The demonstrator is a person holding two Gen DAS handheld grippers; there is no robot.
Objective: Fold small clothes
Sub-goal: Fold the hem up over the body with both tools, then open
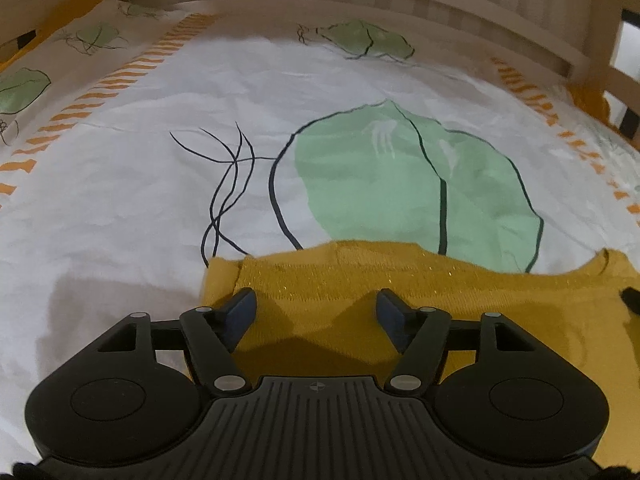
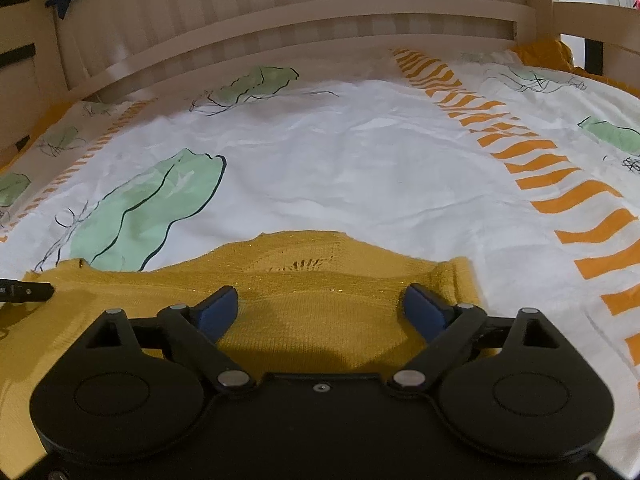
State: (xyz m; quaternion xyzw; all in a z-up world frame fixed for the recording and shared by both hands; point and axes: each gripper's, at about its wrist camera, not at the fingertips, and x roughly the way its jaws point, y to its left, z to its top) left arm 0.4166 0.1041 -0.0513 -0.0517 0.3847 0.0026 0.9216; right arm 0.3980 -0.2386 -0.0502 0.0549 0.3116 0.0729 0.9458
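Mustard knit garment lies flat, glittery band along its edge.

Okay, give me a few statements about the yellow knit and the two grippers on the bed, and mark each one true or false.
1. Both grippers are open. True: the left gripper and the right gripper each have their fingers spread wide over the mustard knit garment.
2. The garment is blue. False: it is mustard yellow; only the finger pads are blue.
3. The garment lies on a white bed cover printed with green leaves and orange stripes. True.
4. The right gripper has lifted the garment off the bed. False: it lies on the cover, ungripped.
5. A wooden bed rail runs behind the cover. True.
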